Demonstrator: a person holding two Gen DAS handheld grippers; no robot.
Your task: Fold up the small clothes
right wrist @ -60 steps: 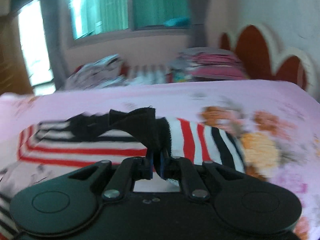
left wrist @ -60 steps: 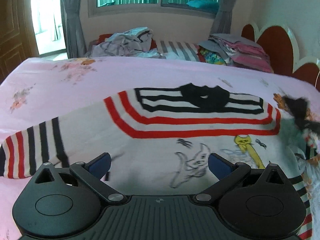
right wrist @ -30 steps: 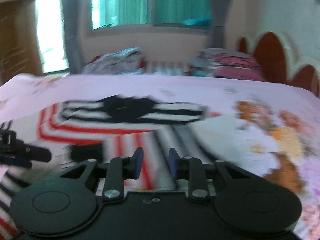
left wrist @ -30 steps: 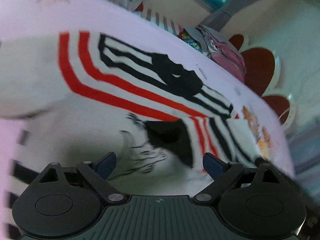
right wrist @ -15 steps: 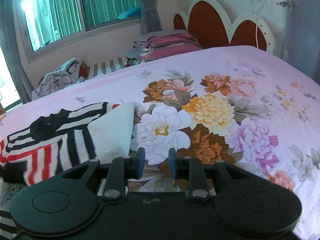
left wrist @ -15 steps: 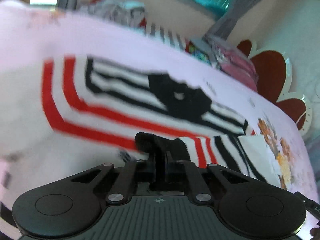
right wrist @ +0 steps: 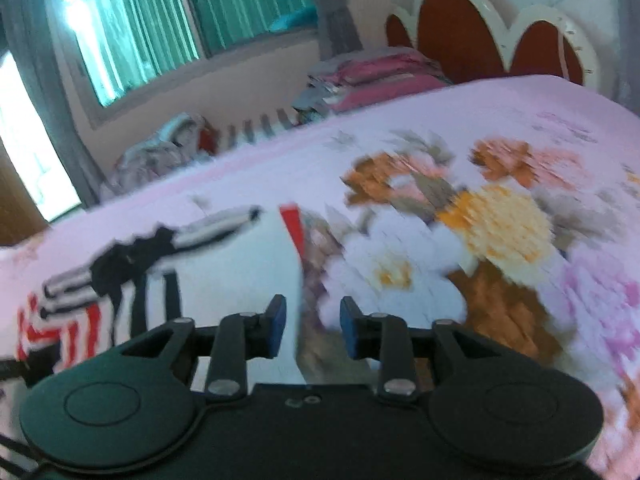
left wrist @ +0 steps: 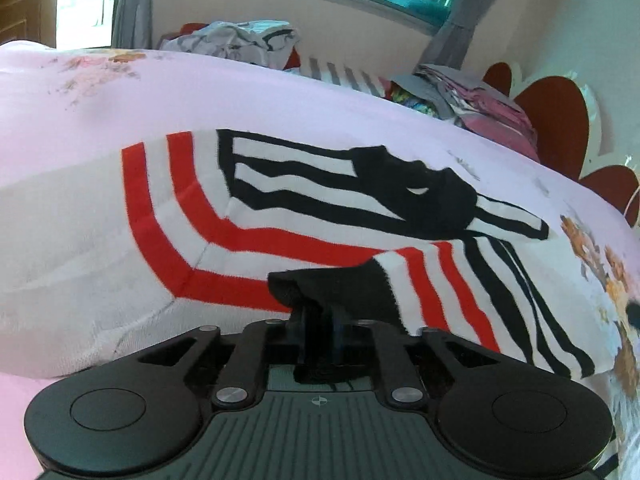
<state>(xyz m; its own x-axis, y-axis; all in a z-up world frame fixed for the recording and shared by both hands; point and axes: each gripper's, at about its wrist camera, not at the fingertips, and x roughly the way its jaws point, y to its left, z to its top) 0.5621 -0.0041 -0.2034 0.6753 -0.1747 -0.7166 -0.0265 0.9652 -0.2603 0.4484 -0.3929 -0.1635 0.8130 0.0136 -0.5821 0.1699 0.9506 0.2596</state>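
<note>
The striped sleeve (left wrist: 448,292) that hung off to the right two seconds ago now lies folded inward across the chest of the small shirt (left wrist: 248,216), and its black cuff (left wrist: 332,288) has passed from the right gripper to the left one. That looks like the first sleeve fold landing, with the left hand pulling it flat. The shirt lies spread on the pink bed cover (left wrist: 200,92), directly ahead of the left gripper (left wrist: 320,320), whose jaws are pressed together on the cuff. Off to its right the sleeve's red and black stripes fan out to the shirt's edge. The right gripper (right wrist: 308,326) has let go. Its blue pads (right wrist: 276,322) stand partly apart with nothing between them, hovering over the shirt's white edge and the flowered print. Its view is blurred, so it seems to be swinging away. Beyond both grippers, piles of other clothes (left wrist: 240,40) sit under the window.
</note>
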